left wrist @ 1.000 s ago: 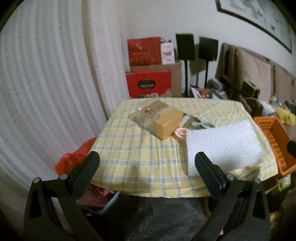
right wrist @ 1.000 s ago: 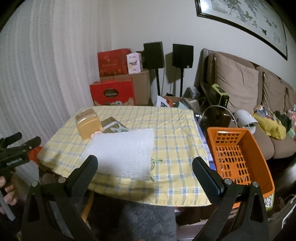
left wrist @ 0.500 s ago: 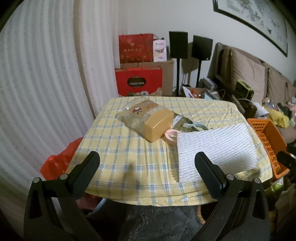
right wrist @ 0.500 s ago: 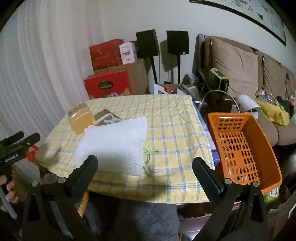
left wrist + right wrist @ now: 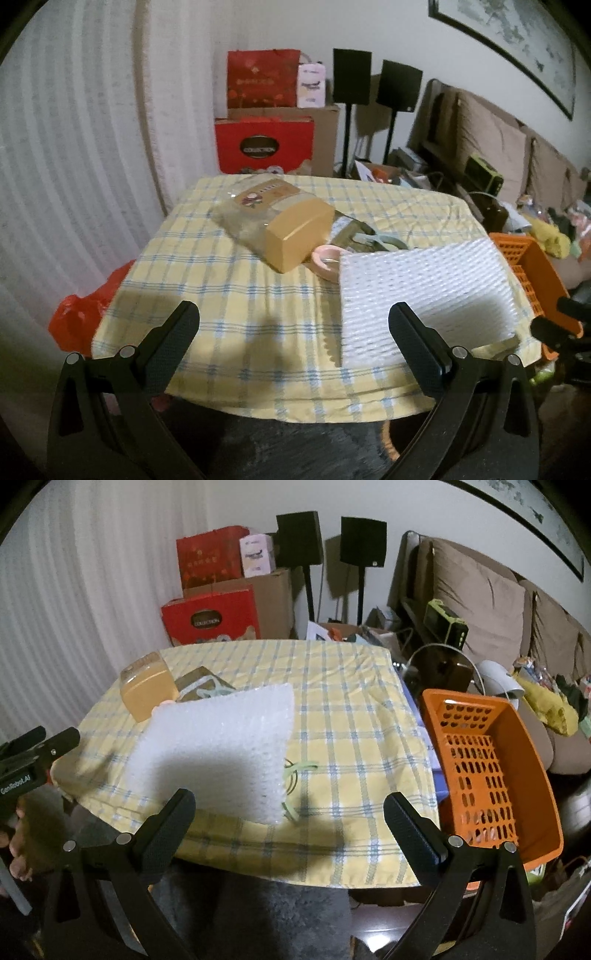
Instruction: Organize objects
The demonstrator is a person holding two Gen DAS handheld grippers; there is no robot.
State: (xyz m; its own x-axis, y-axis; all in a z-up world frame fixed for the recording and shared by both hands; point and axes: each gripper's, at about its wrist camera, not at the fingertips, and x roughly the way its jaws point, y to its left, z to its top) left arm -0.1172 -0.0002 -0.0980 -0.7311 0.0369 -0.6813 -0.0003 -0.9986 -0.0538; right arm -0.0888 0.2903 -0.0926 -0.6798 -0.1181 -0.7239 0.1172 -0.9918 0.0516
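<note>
Both hand-held grippers, left [image 5: 291,332] & right [image 5: 290,810], hover spread wide, holding nothing, short of the bench [image 5: 351,716]. Bubble-wrap sheet [image 5: 218,749] lies at bench's near edge: prob. light, floppy, so pinch a free corner. Behind it: yellow-lidded box [image 5: 291,232], pink tape roll [image 5: 327,260], touching. Orange basket [image 5: 491,775] sits right of bench.

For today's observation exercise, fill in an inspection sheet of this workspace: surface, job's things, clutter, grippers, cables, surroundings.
Surface: table under yellow checked cloth.
Job's things: bubble wrap sheet, amber-lidded container lying on its side, pink tape roll, empty orange basket beside the table.
Clutter: green strips by the wrap.
Grippers: left gripper and right gripper open, holding nothing.
Cables: white cable by the sofa.
Surroundings: red boxes, speakers, sofa.
</note>
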